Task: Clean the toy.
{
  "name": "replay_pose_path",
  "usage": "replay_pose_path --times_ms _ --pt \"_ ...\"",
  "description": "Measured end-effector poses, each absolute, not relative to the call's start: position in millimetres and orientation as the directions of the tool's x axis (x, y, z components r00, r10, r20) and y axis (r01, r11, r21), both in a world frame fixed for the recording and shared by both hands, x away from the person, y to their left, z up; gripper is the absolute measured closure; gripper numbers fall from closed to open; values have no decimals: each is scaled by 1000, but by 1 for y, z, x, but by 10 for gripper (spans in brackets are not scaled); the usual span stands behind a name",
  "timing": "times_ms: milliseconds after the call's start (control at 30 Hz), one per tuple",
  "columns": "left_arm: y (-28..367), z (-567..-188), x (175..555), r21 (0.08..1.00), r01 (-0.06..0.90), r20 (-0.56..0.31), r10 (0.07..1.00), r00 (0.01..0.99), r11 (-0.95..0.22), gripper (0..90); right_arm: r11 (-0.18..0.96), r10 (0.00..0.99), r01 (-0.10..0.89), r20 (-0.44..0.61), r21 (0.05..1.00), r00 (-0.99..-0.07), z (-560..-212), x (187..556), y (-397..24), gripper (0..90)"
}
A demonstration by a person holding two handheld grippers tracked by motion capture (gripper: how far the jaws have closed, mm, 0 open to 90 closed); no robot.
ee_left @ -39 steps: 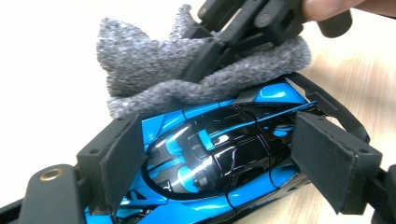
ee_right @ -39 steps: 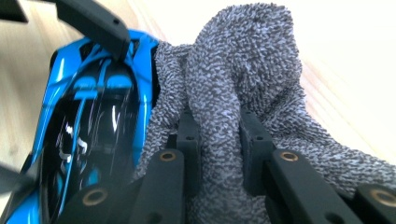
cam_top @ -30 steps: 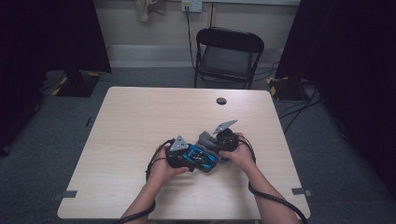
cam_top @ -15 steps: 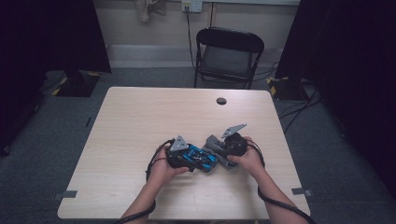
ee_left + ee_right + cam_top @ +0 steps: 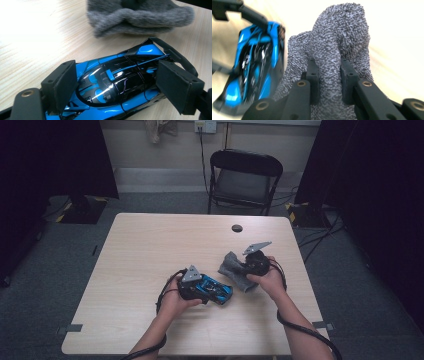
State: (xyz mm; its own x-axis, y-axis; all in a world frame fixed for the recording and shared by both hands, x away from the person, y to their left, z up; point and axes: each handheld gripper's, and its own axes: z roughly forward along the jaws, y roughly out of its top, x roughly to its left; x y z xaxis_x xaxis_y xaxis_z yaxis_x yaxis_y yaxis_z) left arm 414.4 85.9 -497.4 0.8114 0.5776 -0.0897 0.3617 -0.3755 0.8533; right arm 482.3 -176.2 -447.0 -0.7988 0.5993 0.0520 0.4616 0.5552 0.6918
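A glossy blue and black toy car [image 5: 220,292] lies on the pale wooden table [image 5: 150,245], in front of the middle. My left gripper [image 5: 206,287] is shut on the car, and in the left gripper view its pads [image 5: 62,85] press both sides of the car [image 5: 112,85]. Just right of the car, my right gripper [image 5: 244,267] is shut on a grey fluffy cloth [image 5: 232,270]. The right gripper view has a fold of the cloth [image 5: 337,37] pinched in that gripper [image 5: 329,72], with the car [image 5: 254,67] blurred at the left. The cloth [image 5: 140,17] lies just beyond the car.
A small black round object [image 5: 237,228] sits near the table's far edge. A black folding chair [image 5: 245,175] stands behind the table. Cables [image 5: 320,235] run over the floor at the right. Dark curtains hang on both sides.
My right gripper has moved right with the grey cloth, off the car and a little apart from it. The left gripper and the car have stayed put.
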Motion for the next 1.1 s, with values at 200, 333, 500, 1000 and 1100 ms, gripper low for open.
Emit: replay_pose_path --times_ms 200,333,500,1000,1100 --pt "86 -497 414 854 364 -94 579 810 -372 172 568 588 439 30 696 -808 -449 503 -138 739" --pt "86 -497 415 852 362 -90 576 812 -378 172 559 578 438 49 704 -815 -454 510 -119 739" --pt "86 -497 415 853 362 -91 577 812 -376 173 572 552 432 62 697 -832 -467 513 -94 737" --pt "87 -497 415 854 361 -95 570 816 -374 178 627 494 413 74 661 -866 -480 503 -88 725" --pt "87 -497 415 854 359 -92 571 816 -376 179 622 498 420 80 661 -864 -479 501 -95 724"
